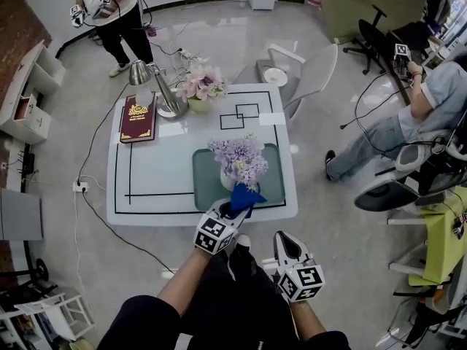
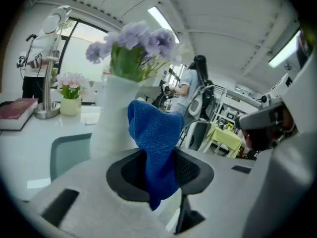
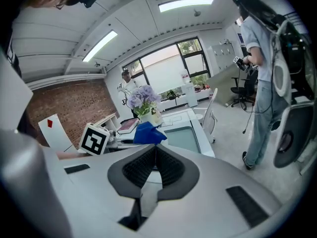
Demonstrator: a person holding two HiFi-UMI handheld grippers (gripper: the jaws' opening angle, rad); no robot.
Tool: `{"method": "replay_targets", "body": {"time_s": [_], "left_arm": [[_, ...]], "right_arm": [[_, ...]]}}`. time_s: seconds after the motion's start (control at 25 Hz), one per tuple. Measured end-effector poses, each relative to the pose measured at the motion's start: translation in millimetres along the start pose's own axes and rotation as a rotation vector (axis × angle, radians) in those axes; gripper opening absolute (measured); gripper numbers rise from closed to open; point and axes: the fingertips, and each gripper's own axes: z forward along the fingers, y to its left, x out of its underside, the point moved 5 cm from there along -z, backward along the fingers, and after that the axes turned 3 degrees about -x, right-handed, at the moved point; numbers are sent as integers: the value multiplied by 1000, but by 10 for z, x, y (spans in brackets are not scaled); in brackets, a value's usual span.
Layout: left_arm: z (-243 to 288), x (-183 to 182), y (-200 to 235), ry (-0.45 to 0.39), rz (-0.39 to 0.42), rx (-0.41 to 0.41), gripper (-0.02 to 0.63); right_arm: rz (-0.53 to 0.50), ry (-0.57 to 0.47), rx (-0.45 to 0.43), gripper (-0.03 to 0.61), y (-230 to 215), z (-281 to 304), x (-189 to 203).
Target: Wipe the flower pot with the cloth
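Two grippers are sharing the work unevenly: the left gripper [image 1: 235, 208] is pinching the blue cloth [image 1: 244, 195] in closed jaws, just at the 5 o'clock side of the white flower pot [image 1: 228, 178], which is standing toward 5 o'clock on the worktop [image 1: 160, 173]. The right gripper [image 1: 287, 240] is hanging clear of the worktop, jaws together on nothing. Wiping is seemingly only beginning.

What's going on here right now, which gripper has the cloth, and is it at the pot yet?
A person is working two hand-held grippers at the white table. The left gripper is shut on the blue cloth, which is raised beside the white flower pot holding purple flowers. Whether the cloth actually touches the pot cannot be told. The right gripper has its jaws together with nothing between them and is held back off the table's near edge.
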Motion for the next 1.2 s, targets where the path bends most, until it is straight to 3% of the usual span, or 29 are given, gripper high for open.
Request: {"method": "replay_targets", "body": {"time_s": [0.12,0.24,0.44,0.76,0.96,1.2], "left_arm": [[122,-279,-125,-57,10,28,123],[298,-375,-39,-67,-32,-4,123],[473,-257,160,-24,-119,-59,123],[620,66,172,79,-162,-90,123],[441,-22,20,15,-113,-63,123],[-107,-312,-209,-97,-26,-68,123]], "right_arm": [[0,-2,-2,11,-21,-8,-1],[3,-4,6,11,-51,-46,1],[19,-10,31,11,-155,-133,16],[30,-10,40,11,-280,-179,11],[6,-15,23,11,-256,-150,-19],[-41,-48,-57,11,-57,-55,-105]]}}
